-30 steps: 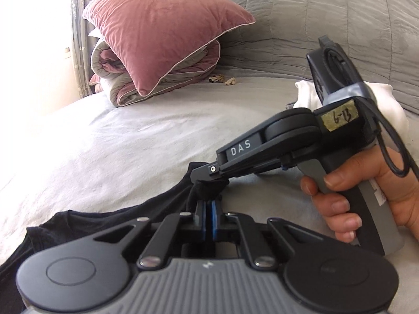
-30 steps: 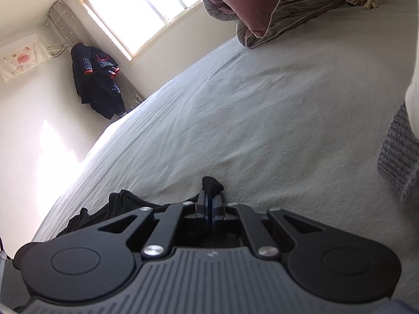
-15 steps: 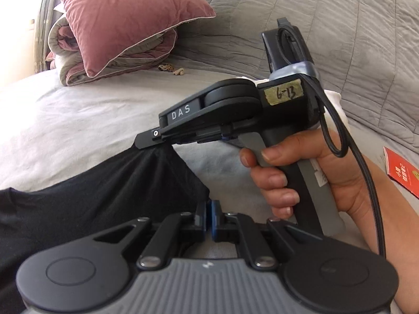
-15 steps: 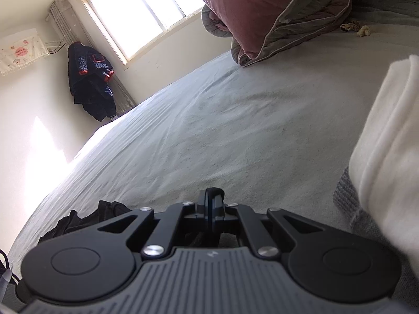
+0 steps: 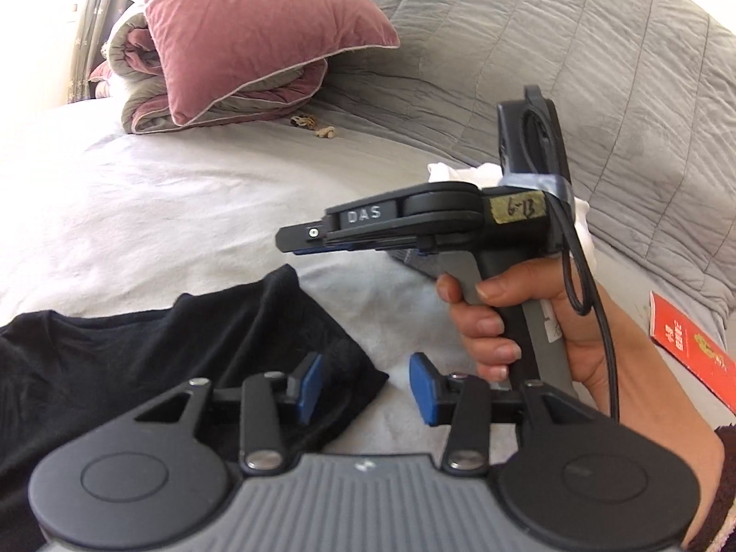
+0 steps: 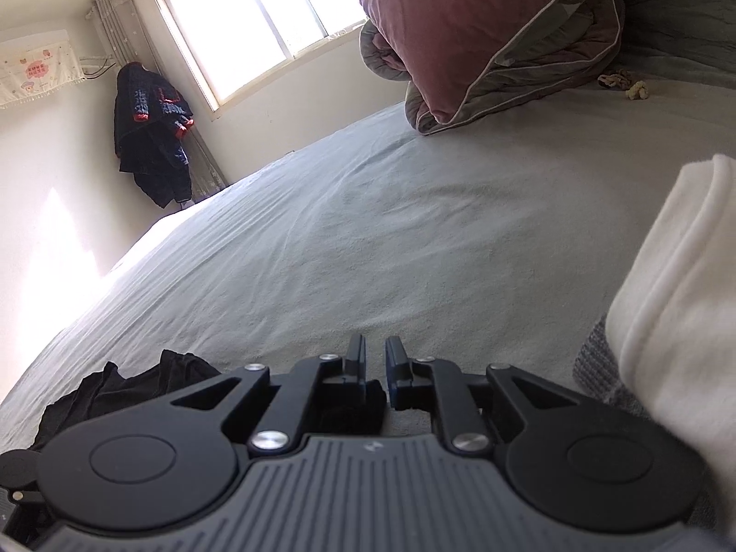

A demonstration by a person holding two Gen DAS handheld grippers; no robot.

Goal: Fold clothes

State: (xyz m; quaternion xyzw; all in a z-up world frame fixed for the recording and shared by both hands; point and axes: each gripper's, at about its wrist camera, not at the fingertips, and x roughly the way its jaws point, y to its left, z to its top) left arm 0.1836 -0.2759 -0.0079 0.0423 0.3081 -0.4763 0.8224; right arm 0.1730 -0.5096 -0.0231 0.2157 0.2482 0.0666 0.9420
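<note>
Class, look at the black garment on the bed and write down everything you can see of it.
The black garment is soft, matte, knit-looking fabric, lying loosely spread and creased on the pale grey bedsheet. One corner points toward the right claw, which hangs above it without touching. Its near edge lies under the open left claw, beside one blue pad; no grip shows. From the right wrist view, a rumpled part shows at lower left.

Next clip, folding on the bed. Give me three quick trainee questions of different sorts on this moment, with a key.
1. True or false: the left gripper grips the black garment.
2. The pink pillow rests on: A) a folded quilt, B) a chair, C) the floor?
3. Fill in: the red booklet lies on the bed to the ____ of the hand holding the right gripper.

Key: 1 false, its fingers stand open; 2 A; 3 right.
</note>
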